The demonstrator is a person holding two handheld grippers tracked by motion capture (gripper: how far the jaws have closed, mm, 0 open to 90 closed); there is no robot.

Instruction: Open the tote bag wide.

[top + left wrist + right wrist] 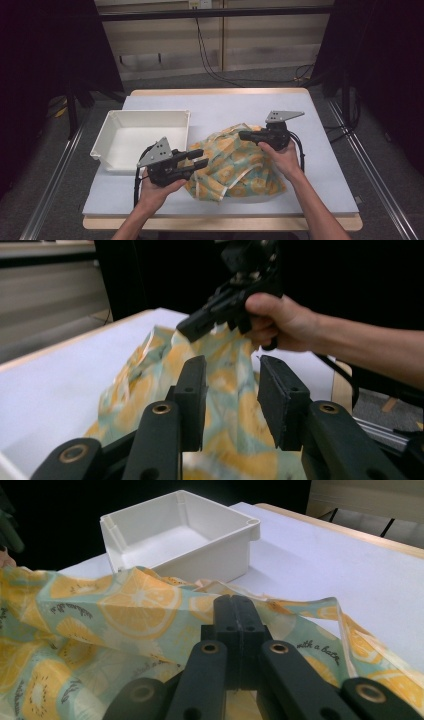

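Note:
A cloth (235,165) printed with orange slices on teal lies bunched on the white table (225,105). My right gripper (242,134) is shut on the cloth's far upper edge and holds it raised in a peak. In the right gripper view its jaws (235,602) are pressed together with the cloth (125,610) spread around them. My left gripper (204,158) stands open at the cloth's left side. In the left gripper view its jaws (231,370) are spread apart just above the cloth (150,385), with nothing between them. The right gripper (189,330) and its hand (280,320) show beyond.
An empty white plastic bin (150,112) sits on the table's left half, just left of the cloth; its wall (215,555) stands close behind the cloth in the right gripper view. Bare table lies at the far side and the right. Cables run on the floor beyond.

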